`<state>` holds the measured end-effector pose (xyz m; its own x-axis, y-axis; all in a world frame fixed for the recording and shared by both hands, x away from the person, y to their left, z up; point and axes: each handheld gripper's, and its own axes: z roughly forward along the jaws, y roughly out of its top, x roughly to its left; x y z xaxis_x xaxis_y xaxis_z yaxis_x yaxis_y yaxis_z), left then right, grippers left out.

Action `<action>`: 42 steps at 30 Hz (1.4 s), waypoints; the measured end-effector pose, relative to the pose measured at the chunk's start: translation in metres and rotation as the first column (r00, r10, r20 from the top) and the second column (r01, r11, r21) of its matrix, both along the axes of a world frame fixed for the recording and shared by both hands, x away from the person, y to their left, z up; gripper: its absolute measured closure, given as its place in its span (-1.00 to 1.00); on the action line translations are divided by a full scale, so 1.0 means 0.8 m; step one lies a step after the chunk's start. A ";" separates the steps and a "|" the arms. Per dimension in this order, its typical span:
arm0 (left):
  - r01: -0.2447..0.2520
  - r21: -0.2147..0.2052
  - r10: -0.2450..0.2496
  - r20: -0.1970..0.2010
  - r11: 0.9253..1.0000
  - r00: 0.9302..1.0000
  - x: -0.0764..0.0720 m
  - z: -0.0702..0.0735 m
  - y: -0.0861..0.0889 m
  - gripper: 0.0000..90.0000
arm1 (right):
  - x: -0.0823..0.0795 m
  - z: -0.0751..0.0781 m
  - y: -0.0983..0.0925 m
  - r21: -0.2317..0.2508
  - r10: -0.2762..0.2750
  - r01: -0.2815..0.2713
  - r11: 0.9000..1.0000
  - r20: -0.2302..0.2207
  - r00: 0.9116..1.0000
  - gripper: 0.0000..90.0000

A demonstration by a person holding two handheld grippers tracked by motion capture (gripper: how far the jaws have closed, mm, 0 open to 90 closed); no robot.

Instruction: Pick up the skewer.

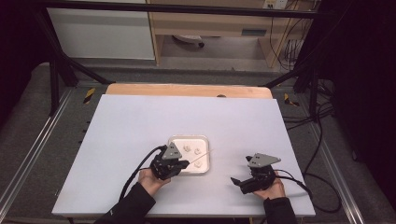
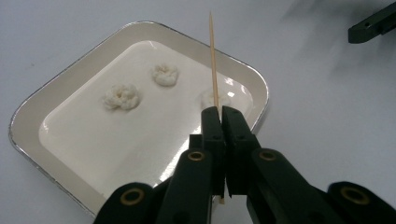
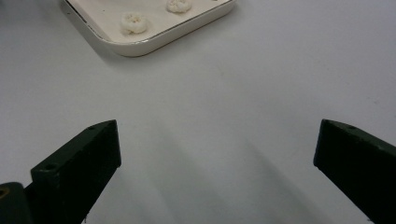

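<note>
Holding a thin wooden skewer (image 2: 213, 60) upright between its jaws, the left gripper (image 2: 221, 114) is clamped tight on the stick, whose pointed end rises past the far rim of the tray (image 2: 28, 116) in the left gripper view. In the high view the skewer (image 1: 201, 157) slants up and to the right from the left gripper (image 1: 173, 164), crossing above the right half of the tray (image 1: 173, 138), which sits on the white table (image 1: 140, 121) a little near of its middle. Three small white dough-like lumps lie in the tray: two toward its far left (image 2: 122, 96) (image 2: 165, 74) and one (image 2: 211, 99) just behind the stick, close to the jaws. Whether the stick touches that lump I cannot tell.

Judging from this, the step in hand looks like bringing the skewer to the lumps so one can be speared; none is on the stick yet. The next move calls for tipping the point down toward a lump and pushing through its middle, slowly, since the lumps look soft and may slide on the glossy tray floor.

The right gripper (image 1: 243, 182) rests near the right front of the table, well apart from the tray, its jaws spread wide with nothing between them; its own view shows the two black pads (image 3: 88, 154) far apart over bare table, the tray's corner (image 3: 140, 46) at far left. It may be needed to steady the tray or a lump
</note>
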<state>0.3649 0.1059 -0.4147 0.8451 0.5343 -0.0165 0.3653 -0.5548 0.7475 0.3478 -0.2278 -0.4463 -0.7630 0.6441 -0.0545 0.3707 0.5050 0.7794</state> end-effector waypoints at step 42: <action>0.138 0.077 -0.139 0.007 0.987 0.990 -0.018 0.019 -0.049 0.97 | -0.012 0.030 0.065 -0.337 0.235 -0.157 0.928 0.204 0.950 -0.46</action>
<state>0.3504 0.0666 -0.3994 0.9109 0.4115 0.0310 0.2718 -0.6548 0.7052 0.3384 -0.1757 -0.4224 -0.8117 0.4030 -0.4228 0.0634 0.7804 0.6221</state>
